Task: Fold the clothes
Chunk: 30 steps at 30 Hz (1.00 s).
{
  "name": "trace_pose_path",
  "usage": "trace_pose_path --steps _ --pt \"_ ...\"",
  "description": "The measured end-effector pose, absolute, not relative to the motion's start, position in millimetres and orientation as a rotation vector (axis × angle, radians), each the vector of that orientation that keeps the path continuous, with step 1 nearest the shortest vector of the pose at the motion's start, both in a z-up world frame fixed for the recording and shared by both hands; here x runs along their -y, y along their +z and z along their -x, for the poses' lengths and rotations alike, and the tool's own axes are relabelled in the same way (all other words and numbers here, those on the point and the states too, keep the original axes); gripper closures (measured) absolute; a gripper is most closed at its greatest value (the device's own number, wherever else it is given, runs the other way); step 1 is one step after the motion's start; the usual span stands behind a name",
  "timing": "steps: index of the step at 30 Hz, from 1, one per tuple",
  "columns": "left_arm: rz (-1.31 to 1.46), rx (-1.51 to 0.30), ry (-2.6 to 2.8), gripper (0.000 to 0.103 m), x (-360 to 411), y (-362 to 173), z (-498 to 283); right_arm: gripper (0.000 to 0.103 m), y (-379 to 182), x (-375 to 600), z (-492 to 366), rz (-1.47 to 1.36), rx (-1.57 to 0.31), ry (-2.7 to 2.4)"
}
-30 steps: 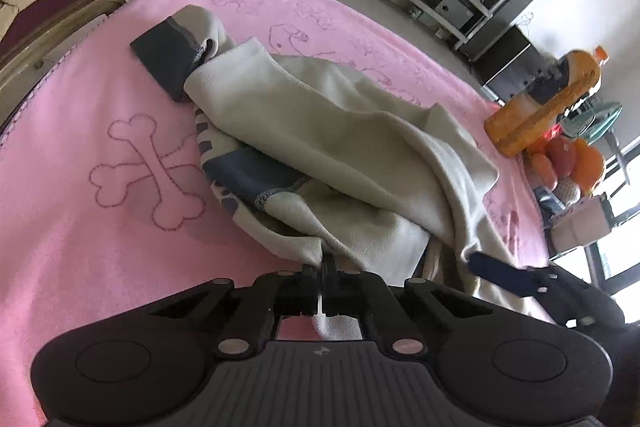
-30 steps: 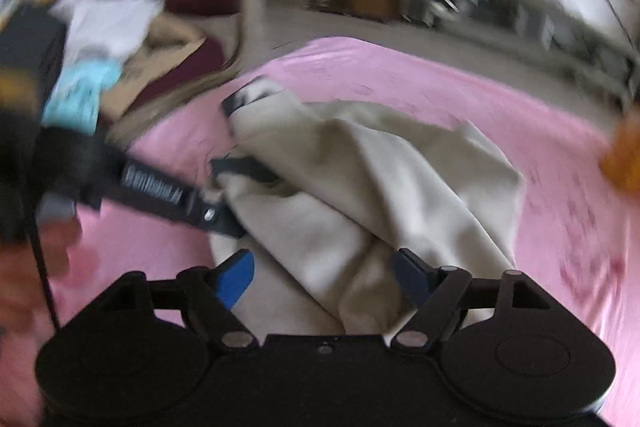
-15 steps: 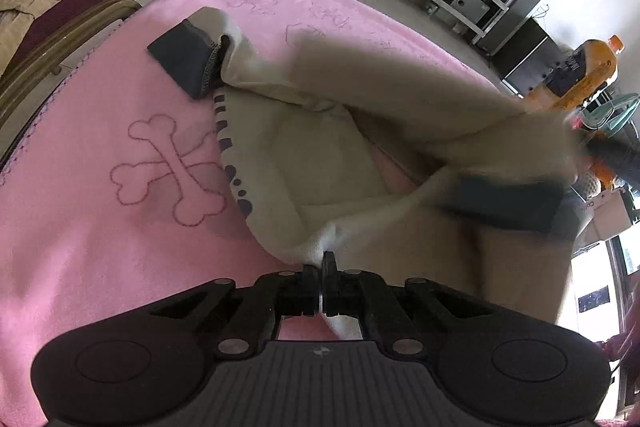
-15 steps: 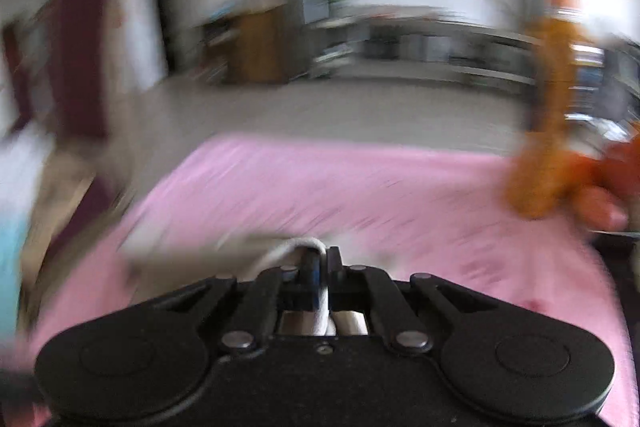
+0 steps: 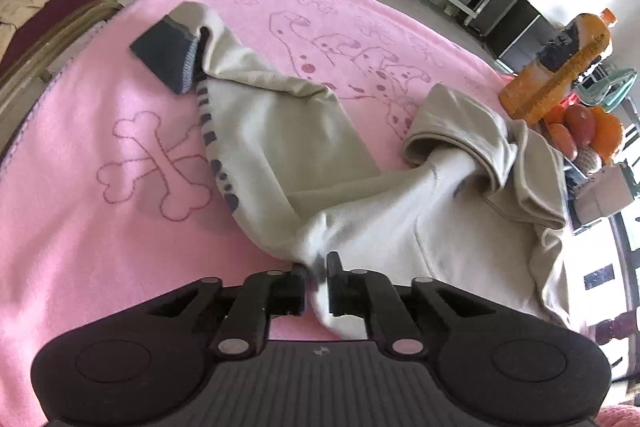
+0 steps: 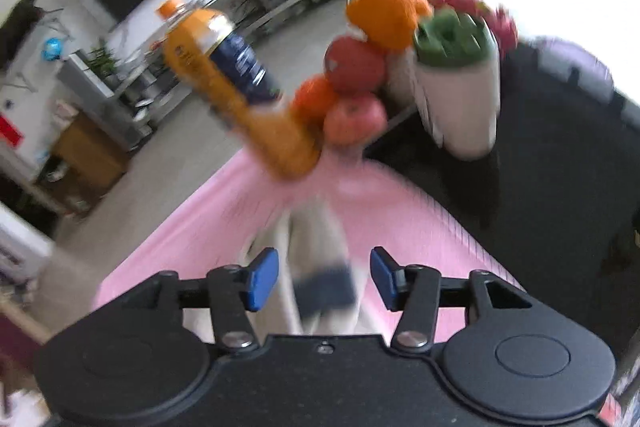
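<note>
A pale grey garment (image 5: 328,163) is lying spread across a pink blanket (image 5: 80,187) printed with bones and dinosaurs, one dark cuff (image 5: 166,53) resting at the far left and a rolled sleeve (image 5: 460,131) bunching toward the right edge; the left gripper (image 5: 316,277) is sitting at the garment's near hem, its jaws having just been opening, a fold of cloth lying in the narrow gap between them with the pads no longer pressing it; the right gripper (image 6: 324,277) is hovering over the blanket's corner, its blue pads (image 6: 262,279) standing apart after just opening, the blurred cloth and a dark cuff (image 6: 326,291) lying between them untouched; an orange drink bottle (image 6: 224,87) is leaning beside a pile of fruit (image 6: 356,79) just past the blanket's edge.
</note>
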<state>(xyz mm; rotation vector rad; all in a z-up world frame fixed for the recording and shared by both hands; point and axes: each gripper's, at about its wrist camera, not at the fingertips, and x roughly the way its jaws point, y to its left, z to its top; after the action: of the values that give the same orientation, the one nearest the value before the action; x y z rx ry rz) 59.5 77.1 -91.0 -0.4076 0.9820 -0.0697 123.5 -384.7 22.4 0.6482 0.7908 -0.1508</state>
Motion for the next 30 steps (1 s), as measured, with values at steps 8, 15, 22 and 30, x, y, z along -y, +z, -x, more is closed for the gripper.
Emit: trace_pose_path --steps 8,15,22,30 --pt "0.350 -1.004 -0.119 0.076 -55.9 -99.4 -61.4 0.040 -28.5 325.8 -78.9 -0.489 -0.936 0.056" --pt "0.257 -0.971 -0.107 0.076 -41.5 -102.7 -65.7 0.037 -61.0 268.5 -113.9 -0.247 -0.945 0.102" --pt "0.206 -0.962 -0.125 0.078 -37.6 -102.8 -64.2 0.044 -90.1 203.5 -139.8 0.168 -0.928 -0.132" --pt "0.192 -0.950 -0.118 0.102 -40.9 -97.9 -63.7 0.096 -43.7 335.2 -118.7 -0.286 -0.784 -0.337"
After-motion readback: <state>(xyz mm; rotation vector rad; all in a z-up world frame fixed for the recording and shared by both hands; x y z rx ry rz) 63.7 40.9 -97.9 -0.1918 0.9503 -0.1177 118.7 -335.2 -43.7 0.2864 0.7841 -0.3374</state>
